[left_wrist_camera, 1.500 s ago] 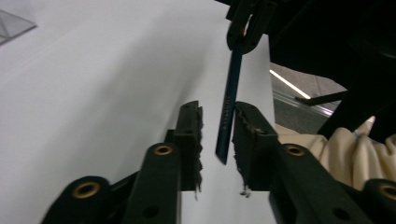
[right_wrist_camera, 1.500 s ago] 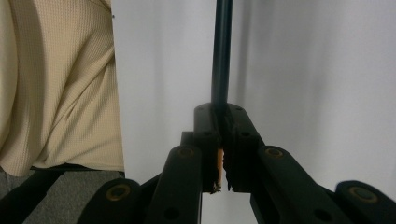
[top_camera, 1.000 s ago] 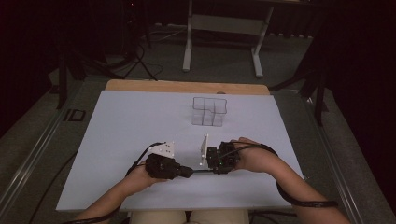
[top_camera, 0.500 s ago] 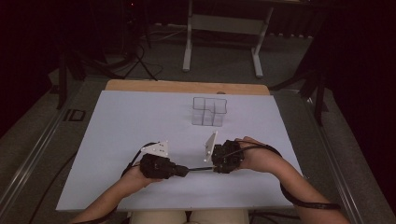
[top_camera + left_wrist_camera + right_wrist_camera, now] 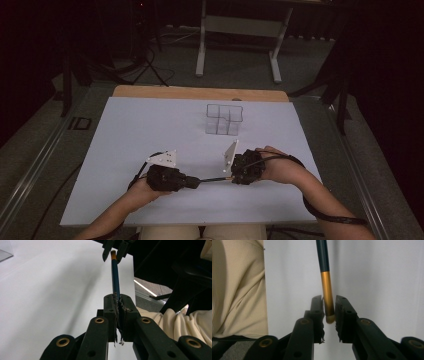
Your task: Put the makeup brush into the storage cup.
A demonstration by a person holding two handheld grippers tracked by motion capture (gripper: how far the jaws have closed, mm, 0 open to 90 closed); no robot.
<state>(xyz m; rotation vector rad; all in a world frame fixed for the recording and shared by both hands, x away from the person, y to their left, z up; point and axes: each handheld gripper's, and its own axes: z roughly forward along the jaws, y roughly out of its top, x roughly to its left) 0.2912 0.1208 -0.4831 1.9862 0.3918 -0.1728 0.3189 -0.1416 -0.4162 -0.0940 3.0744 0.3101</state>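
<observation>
A dark blue pencil [image 5: 212, 179] with a gold end lies level just above the white table [image 5: 140, 125], between the two grippers. My left gripper [image 5: 194, 181] is shut on the blue shaft [image 5: 115, 277], which runs straight out from its jaws [image 5: 118, 298]. My right gripper [image 5: 231, 176] faces it from the right. In the right gripper view the gold end [image 5: 327, 287] sits between the jaws of my right gripper [image 5: 329, 301], which stand slightly open around it, with a small gap on one side. The right gripper [image 5: 115, 251] also appears at the top of the left gripper view.
A cluster of clear plastic cubes [image 5: 224, 119] stands toward the back of the table, beyond the grippers. The person's cream clothing [image 5: 237, 290] is at the near table edge. A metal stand [image 5: 240, 30] is on the floor behind the table.
Both hands have drifted slightly apart, the left gripper leftward and the right one rightward. The pencil still spans the gap between them.
</observation>
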